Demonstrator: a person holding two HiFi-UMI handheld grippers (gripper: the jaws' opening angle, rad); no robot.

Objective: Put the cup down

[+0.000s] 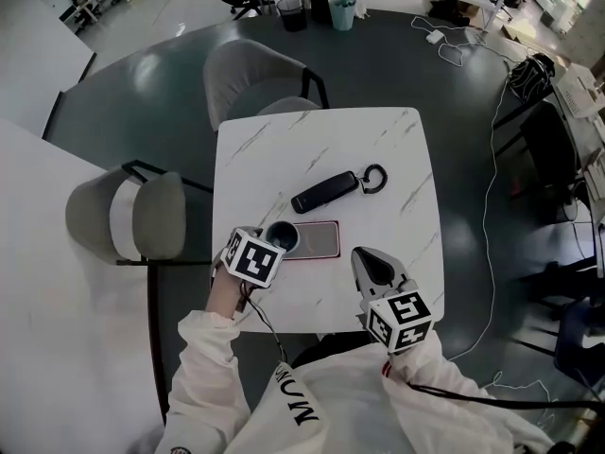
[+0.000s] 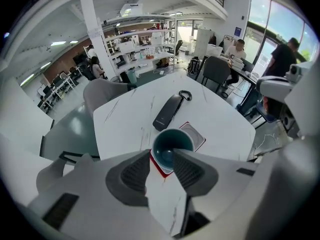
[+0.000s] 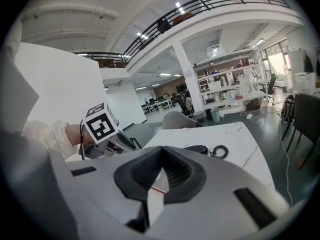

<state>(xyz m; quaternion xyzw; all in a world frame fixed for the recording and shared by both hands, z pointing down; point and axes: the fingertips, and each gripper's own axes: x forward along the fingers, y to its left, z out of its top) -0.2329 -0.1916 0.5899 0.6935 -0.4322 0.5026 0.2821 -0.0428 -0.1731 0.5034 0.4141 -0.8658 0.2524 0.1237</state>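
The left gripper (image 2: 161,151) has its jaws apart, with bare tabletop showing through the gap. The cup (image 2: 172,146) stands upright right at their tips, resting on the near end of a flat red-edged phone (image 2: 194,135). The right gripper (image 3: 162,151) is closed on nothing, hovering over the table (image 1: 378,149) near its 5 o'clock edge. In the head view the cup sits toward the table's 8 o'clock, with a black handset (image 1: 326,192) on a coiled cord at 1 o'clock from it. Two grey chairs — at 11 o'clock (image 1: 255,74) and 9 o'clock (image 1: 142,216) — flank the table.
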